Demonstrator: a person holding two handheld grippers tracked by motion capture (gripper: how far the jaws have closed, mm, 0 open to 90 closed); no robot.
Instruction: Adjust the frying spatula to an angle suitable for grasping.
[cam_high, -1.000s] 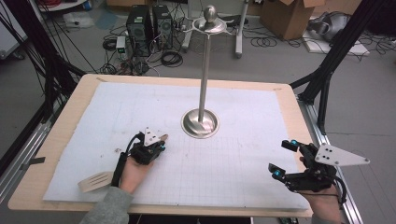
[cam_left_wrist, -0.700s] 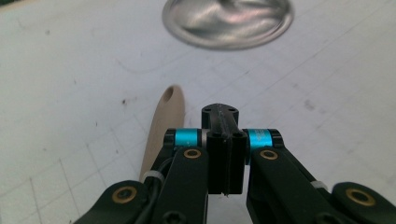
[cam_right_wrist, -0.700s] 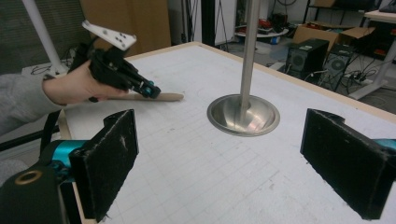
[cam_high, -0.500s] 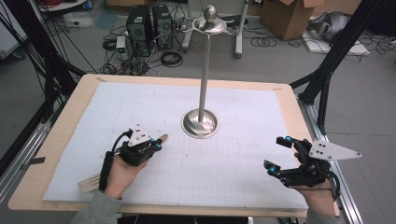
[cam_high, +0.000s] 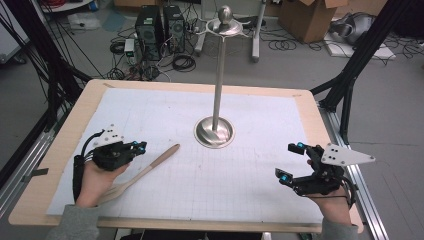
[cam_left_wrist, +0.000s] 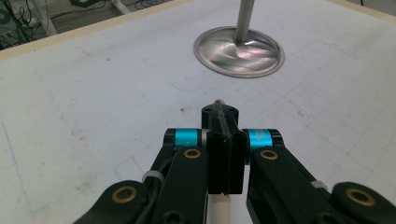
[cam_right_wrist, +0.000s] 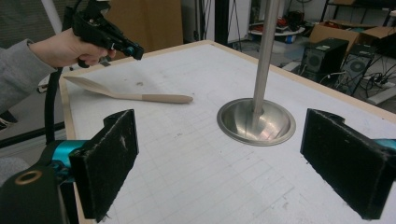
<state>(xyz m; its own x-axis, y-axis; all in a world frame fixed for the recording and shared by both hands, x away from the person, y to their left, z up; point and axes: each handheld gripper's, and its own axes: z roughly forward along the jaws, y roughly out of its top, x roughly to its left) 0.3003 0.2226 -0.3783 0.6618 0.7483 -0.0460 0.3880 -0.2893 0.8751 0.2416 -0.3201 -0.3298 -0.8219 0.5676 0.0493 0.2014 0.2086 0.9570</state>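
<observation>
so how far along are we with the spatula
Early. Nothing looks done: the wooden spatula lies flat on the mat, apart from the metal stand. In hand: the left gripper hovers shut above its handle, gripping nothing; the right gripper is open. Left: probably the grasp and lift.

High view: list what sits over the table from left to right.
Left gripper → wooden spatula → metal stand's base → right gripper.

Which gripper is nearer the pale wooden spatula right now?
Left. The left gripper is right above the pale wooden spatula, jaws shut, spatula lying beneath. The right gripper, jaws open, sits far across the white mat.
</observation>
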